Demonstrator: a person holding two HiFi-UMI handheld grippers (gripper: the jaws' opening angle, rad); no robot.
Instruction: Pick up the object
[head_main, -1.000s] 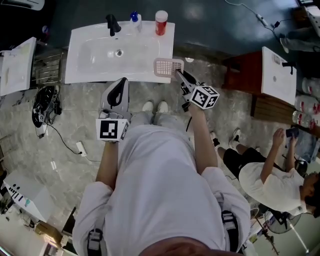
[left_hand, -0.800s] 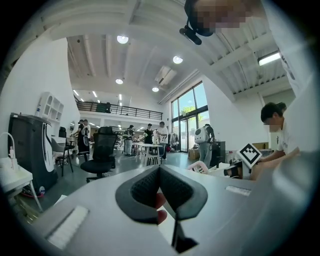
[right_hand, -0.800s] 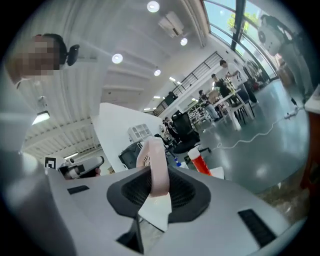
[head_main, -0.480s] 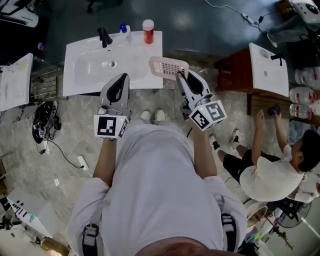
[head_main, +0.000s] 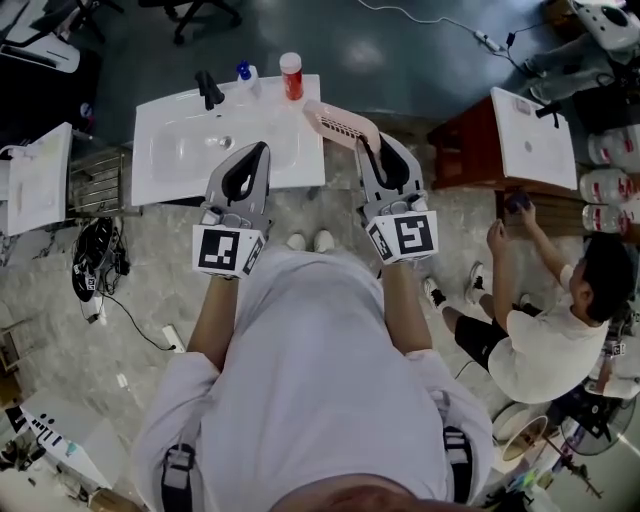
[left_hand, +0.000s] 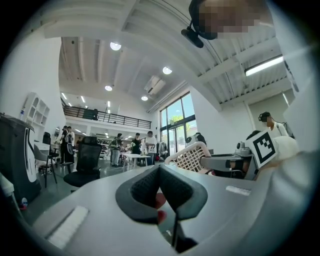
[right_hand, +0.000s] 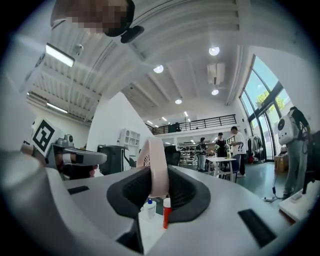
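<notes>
Overhead, the white ceramic washbasin (head_main: 160, 180) stands on a mottled grey stone floor (head_main: 130, 270). A black tap (head_main: 210, 88), a small blue-capped bottle (head_main: 245, 73) and a red white-capped bottle (head_main: 291, 77) line its back edge. The right gripper (head_main: 378, 145) is clamped on the pink slotted plastic basket (head_main: 340, 123), holding it in the air over the washbasin's back right corner. The left gripper (head_main: 258, 150) hovers above the front edge, jaws together on nothing. To the right, a second white basin (head_main: 530, 135) tops a reddish-brown cabinet (head_main: 460, 150), near a seated person (head_main: 545, 340).

Bright ceiling lamps (left_hand: 115, 46), heavy fisheye distortion, black corners, soft foreground.
</notes>
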